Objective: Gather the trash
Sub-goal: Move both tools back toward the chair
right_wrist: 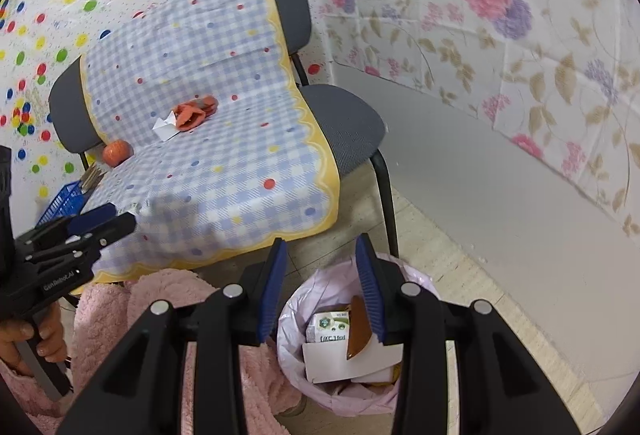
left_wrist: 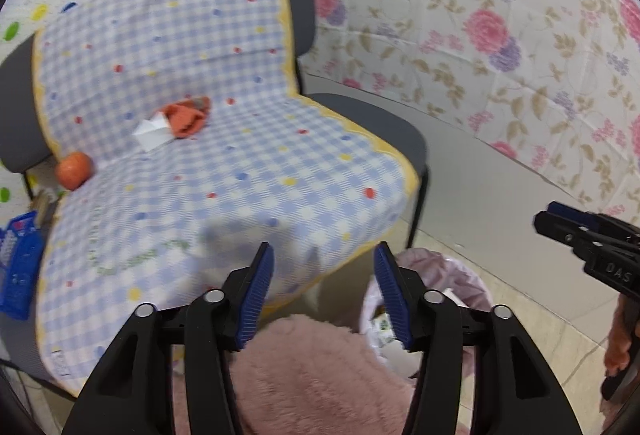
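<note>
A crumpled white paper (left_wrist: 151, 133) (right_wrist: 165, 127) and orange peel (left_wrist: 186, 116) (right_wrist: 195, 111) lie at the back of a chair seat draped with a blue checked cloth (left_wrist: 224, 171) (right_wrist: 216, 155). A whole orange (left_wrist: 73, 170) (right_wrist: 116, 152) sits at the seat's left edge. A bin with a pink liner (right_wrist: 296, 299) (left_wrist: 460, 271) stands on the floor in front of the chair and holds cartons and paper. My left gripper (left_wrist: 324, 267) (right_wrist: 116, 221) is open and empty above the seat's front edge. My right gripper (right_wrist: 321, 259) (left_wrist: 554, 217) is open and empty above the bin.
A blue plastic basket (left_wrist: 18, 267) (right_wrist: 62, 201) stands left of the chair. Pink fleece (left_wrist: 312, 367) (right_wrist: 160, 299) lies below the grippers. Floral sheeting (right_wrist: 520, 55) covers the right wall above a grey skirting.
</note>
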Demonstrator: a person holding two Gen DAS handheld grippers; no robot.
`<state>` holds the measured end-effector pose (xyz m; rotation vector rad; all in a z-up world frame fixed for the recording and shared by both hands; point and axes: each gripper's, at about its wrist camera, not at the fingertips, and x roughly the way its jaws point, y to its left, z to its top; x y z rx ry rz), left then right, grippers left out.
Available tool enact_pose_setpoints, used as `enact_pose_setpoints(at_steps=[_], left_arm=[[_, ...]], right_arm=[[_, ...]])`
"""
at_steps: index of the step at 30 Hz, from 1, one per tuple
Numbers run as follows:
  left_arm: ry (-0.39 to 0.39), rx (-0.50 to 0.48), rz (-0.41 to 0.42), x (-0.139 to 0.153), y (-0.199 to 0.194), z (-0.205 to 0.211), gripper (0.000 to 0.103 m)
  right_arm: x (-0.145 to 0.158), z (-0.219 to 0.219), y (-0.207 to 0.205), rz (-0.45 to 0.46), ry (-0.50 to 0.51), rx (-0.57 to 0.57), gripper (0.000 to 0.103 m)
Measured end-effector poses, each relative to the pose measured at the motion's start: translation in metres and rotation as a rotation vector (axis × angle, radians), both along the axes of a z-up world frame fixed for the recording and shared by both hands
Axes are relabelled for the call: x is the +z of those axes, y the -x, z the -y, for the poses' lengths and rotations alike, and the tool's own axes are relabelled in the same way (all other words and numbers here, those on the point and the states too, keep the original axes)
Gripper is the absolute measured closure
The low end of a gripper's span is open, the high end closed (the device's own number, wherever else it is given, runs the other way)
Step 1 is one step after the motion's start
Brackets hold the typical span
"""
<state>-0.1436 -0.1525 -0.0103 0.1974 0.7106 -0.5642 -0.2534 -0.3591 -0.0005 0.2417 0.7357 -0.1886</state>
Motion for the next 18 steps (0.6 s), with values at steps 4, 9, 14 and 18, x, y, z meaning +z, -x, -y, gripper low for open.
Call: enact_pose_setpoints(at_steps=[4,9,14,18], left_arm=[[-0.009,0.066,0.025,0.005,-0.008,-0.015,0.038],[-0.014,0.128,0.027,0.011,-0.019,-0.034,0.038],[-0.040,0.199,0.041,0.013,-0.034,-0.055,0.036],[-0.067,0.274,0.055,0.015,-0.045,-0.080,0.025]], right_arm=[[0.010,-0.007,-0.006,0.009,0.049,0.017,0.055],[0.020,-0.013,-0.019,0.030,0.053,0.046,0.047],[0.023,-0.032,-0.043,0.033,0.042,0.102,0.047],[0.025,-0.052,-0.068,0.037,0.052,0.151,0.043]])
